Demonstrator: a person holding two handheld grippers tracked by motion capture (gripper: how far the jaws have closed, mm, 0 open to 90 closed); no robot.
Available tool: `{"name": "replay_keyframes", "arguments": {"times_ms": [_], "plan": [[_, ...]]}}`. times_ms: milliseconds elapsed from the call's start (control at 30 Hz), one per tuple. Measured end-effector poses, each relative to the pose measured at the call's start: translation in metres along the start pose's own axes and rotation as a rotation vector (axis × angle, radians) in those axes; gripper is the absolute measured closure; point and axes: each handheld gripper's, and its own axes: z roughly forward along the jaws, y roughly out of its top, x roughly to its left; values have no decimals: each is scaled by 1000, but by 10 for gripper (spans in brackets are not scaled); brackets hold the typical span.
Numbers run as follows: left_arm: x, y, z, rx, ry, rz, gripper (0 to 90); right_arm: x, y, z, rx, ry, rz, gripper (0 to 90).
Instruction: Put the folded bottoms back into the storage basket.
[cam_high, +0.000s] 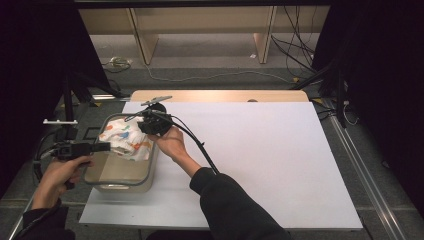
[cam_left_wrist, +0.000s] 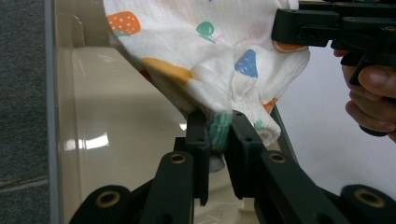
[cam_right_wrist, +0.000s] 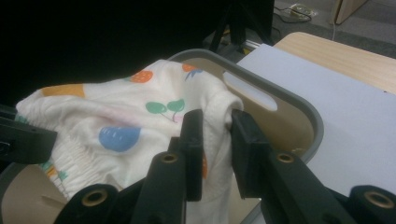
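One camera hangs high over the near edge of the white table (cam_high: 260, 150), facing forward and down. Two more ride the grippers, pressed close, both sharing the patterned cloth (cam_left_wrist: 210, 56) over the tub (cam_right_wrist: 299, 112) by the left edge.

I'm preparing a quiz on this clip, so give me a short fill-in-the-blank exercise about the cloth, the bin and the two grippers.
1. The printed cloth is held over the ____ bin.
2. The left gripper is ____ on a fold of the cloth.
3. The right gripper grips the cloth's ____.
4. The bin stands on a ____ sheet.

Missing words: beige; shut; edge; white
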Motion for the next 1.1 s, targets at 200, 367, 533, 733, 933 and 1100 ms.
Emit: {"name": "replay_keyframes", "arguments": {"times_ms": [200,367,533,733,933,1100], "plan": [[3,-1,2,9,3,-5,800,0,-2,2,7,1,-2,759],[4,-2,4,20,6,-7,796,0,-4,4,14,5,5,741],[4,-3,7,36,70,3,493,-1,-4,7,46,-26,23,341],[-1,0,6,19,106,18,280,-8,-1,2,46,-37,41,251],[-4,1,8,18,96,20,263,-8,2,-5,27,-16,35,258],[-7,2,9,16,90,21,248,-10,3,-9,20,-12,34,258]]}}
